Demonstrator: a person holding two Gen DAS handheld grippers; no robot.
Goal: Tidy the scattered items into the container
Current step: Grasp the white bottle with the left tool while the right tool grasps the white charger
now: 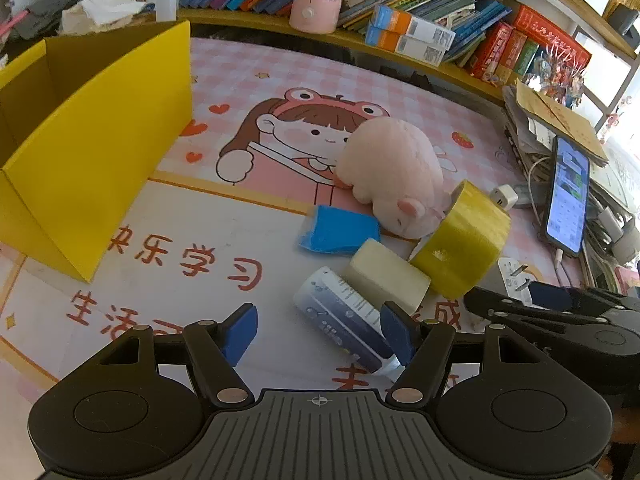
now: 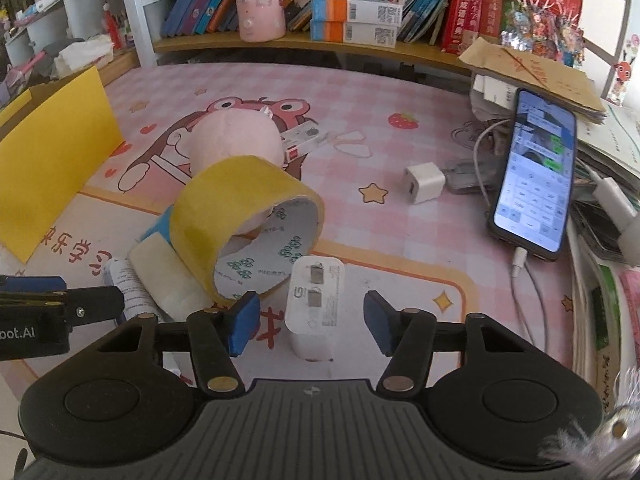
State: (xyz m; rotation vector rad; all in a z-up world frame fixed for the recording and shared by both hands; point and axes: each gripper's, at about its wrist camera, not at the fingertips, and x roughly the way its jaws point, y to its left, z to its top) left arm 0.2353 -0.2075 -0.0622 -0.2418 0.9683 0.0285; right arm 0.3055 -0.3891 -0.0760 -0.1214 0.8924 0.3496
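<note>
While the left wrist view looks down over the pink cartoon desk mat (image 1: 280, 80), the left gripper (image 1: 318, 334) sits at the bottom centre with its blue fingers (image 1: 240, 332) spread; nothing is pinched, though the right-hand pad overlaps the lower end of a white-and-navy tube (image 1: 344, 316) lying diagonally, and whether it touches the tube I cannot tell. Just above the tube a cream sponge block (image 1: 386, 276) lies against a yellow tape roll (image 1: 464, 240) tilted on its edge, with a blue cloth (image 1: 338, 230) to their left and a pink plush toy (image 1: 394, 172) behind, touching the roll. The yellow container (image 1: 92, 140) stands open at the left of the frame, well apart from this cluster. The other gripper's black body reaches in from the lower right, next to a white plug adapter (image 1: 514, 278). In the right wrist view the right gripper (image 2: 306, 320) is at bottom centre, its fingers (image 2: 378, 322) parted on either side of the white plug adapter (image 2: 316, 304) (prongs facing the camera), with gaps visible on both sides. The yellow tape roll (image 2: 224, 208) crowds in from the upper left of the adapter, leaning on the cream sponge block (image 2: 168, 276), the plush toy (image 2: 236, 136) behind it. A small white charger cube (image 2: 424, 182) and a lit phone (image 2: 536, 172) with its cable lie to the right; the container's yellow wall (image 2: 56, 152) is at the far left.
</note>
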